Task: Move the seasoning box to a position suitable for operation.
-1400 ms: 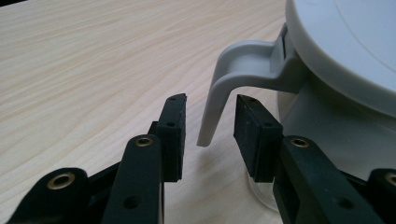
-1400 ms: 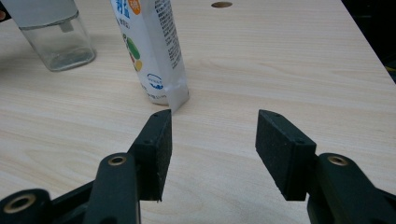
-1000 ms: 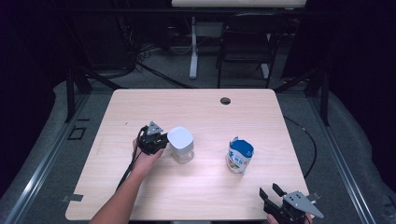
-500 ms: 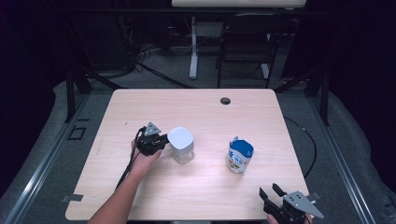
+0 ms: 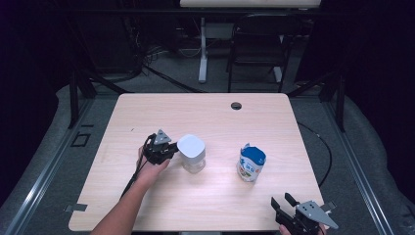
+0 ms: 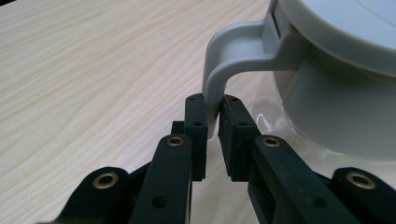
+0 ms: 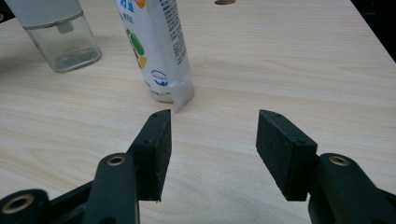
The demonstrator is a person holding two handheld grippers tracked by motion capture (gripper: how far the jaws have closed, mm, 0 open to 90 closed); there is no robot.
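The wooden table (image 5: 205, 205) carries everything, and the clear jar (image 5: 192, 154) with its white lid (image 6: 345, 28), standing left of the table's middle, serves as the landmark. To the right of the jar, well apart from it, stands a blue and white pouch (image 5: 251, 164), upright with its top torn open. Just left of the jar sits the left gripper (image 5: 169, 150), held by a hand reaching in from the near edge; its jaws have just been closing and now pinch the lid's curved grey handle tab (image 6: 219, 79) between the pads. That pinch suggests the lid is secured and ready to be lifted or flipped open, probably so the pouch can be emptied into the jar. Far to the right of the jar, at the near edge, the right gripper (image 5: 286, 205) waits with jaws spread wide and nothing between them.
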